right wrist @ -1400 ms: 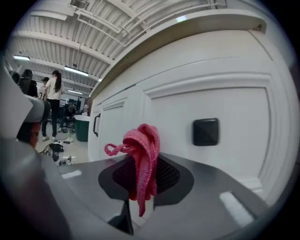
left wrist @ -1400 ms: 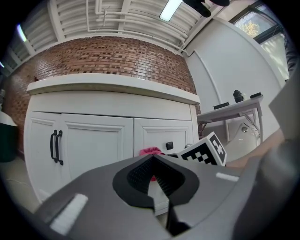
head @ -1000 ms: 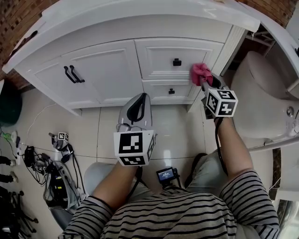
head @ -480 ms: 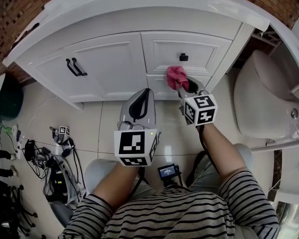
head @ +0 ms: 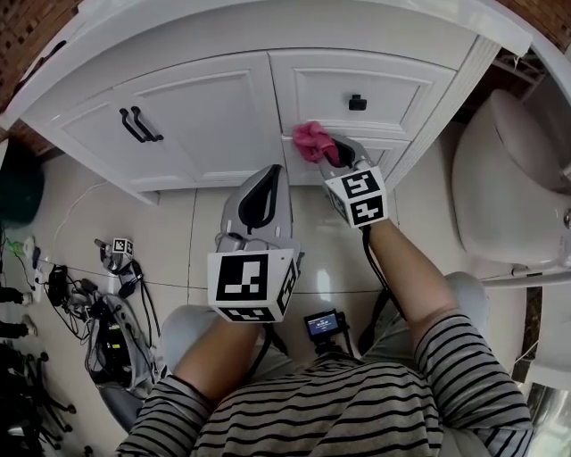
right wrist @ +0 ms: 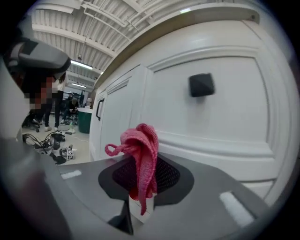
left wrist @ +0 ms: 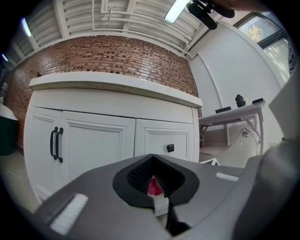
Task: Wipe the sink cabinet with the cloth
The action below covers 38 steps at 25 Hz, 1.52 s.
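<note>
White sink cabinet (head: 205, 116) at 12 o'clock. The right gripper (head: 332, 153) clamps the cloth (head: 311, 140) before its drawers (head: 321, 89); the left gripper (head: 266, 183), at 7 o'clock, is closed, empty.

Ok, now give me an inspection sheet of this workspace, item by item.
Surface: white panelled sink cabinet, doors and drawers shut.
Job's things: pink knitted cloth, bunched, at the lower drawer front below the black square knob.
Clutter: dark gear with a marker cube on the pale tiled floor; dark green bin.
Grippers: right gripper shut on the cloth; left gripper shut, empty, held back from the cabinet.
Cables: tangled black cables on the floor at left; one black cable along the right forearm.
Surroundings: white toilet at right; red-brown brick wall.
</note>
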Available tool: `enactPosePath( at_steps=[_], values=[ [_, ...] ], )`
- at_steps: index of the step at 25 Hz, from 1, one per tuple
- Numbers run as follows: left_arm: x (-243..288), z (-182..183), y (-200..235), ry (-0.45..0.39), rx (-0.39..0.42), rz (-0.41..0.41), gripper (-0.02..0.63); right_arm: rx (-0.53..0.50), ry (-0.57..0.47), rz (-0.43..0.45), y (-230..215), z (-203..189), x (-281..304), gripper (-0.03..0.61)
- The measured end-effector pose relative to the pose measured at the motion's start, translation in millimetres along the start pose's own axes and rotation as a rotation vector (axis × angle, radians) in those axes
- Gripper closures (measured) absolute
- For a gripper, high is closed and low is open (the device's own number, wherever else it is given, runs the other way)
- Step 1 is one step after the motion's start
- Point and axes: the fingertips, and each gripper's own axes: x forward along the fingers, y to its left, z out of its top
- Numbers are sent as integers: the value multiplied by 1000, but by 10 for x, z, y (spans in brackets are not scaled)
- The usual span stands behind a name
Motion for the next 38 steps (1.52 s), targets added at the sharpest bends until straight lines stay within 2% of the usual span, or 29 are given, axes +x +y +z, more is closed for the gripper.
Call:
enactPosePath(
  at_steps=[9, 11, 13, 15, 18, 20, 23, 26, 30, 33, 38],
  values=[
    [59, -78, -179, 21, 17, -16, 614, 181, 68, -344, -1407, -568, -1021, 497],
    [61, -118, -202, 33, 29, -19, 614, 219, 85, -416, -1610, -664, -1176, 497],
    [52, -136, -204, 40, 18, -22, 614, 257, 79, -447, -1614, -661, -1232, 502],
    [30, -112, -204, 35, 5, -27, 614, 273, 36, -379, -1327, -523, -1126, 505],
    [8, -87, -219, 26, 4, -38, 614, 202, -3, -144, -503, -322, -642, 505],
    [6, -114, -218, 30, 2, -42, 614, 154, 16, -35, -17, -331, -251, 505],
    [9, -155, -185, 39, -1, -38, 614, 99, 63, 43, 394, -407, 221, 505],
    [17, -147, -138, 36, 6, -32, 614, 64, 82, 77, 445, -432, 388, 503],
    [59, -176, -89, 41, -3, -28, 614, 43, 91, 39, 103, -491, 157, 502],
    [93, -185, -123, 48, -32, -40, 614, 59, 110, -53, -344, -644, -162, 502],
    [122, -205, -258, 54, -2, -53, 614, 181, 135, -242, -1103, -900, -702, 502]
  ],
)
